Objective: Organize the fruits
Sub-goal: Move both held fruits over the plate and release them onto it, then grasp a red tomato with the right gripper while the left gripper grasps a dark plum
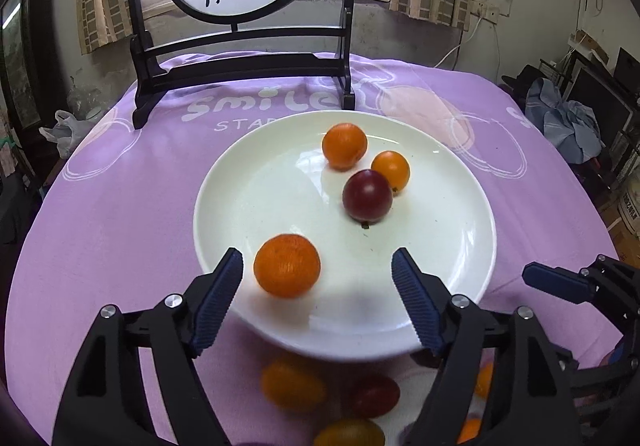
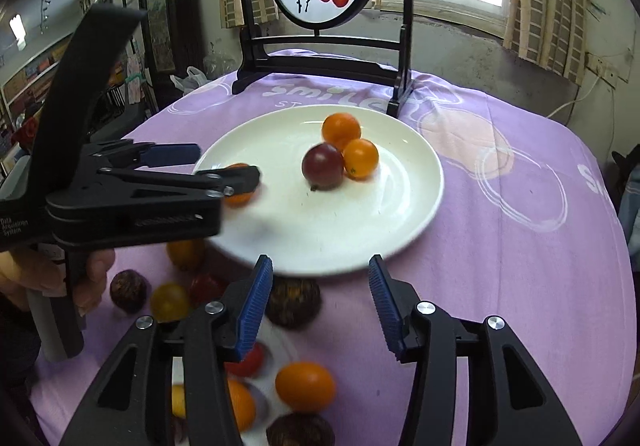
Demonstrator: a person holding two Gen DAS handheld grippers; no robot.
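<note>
While both grippers' ribbed blue jaws gape wide, a dimpled round orange [image 1: 287,265] rests on the glossy white plate [image 1: 240,182].

In the right wrist view the left claw [image 2: 224,166] covers most of the blurred orange fruit [image 2: 239,198] on the plate [image 2: 400,214], while the loose fruits [image 1: 294,386] on the tabletop [image 1: 120,206] are blurred and partly cut off by the lower edge.

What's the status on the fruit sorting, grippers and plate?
Left gripper open over plate, orange fruit between its fingers, unheld. Right gripper open, empty. Loose fruit remains on cloth.
</note>
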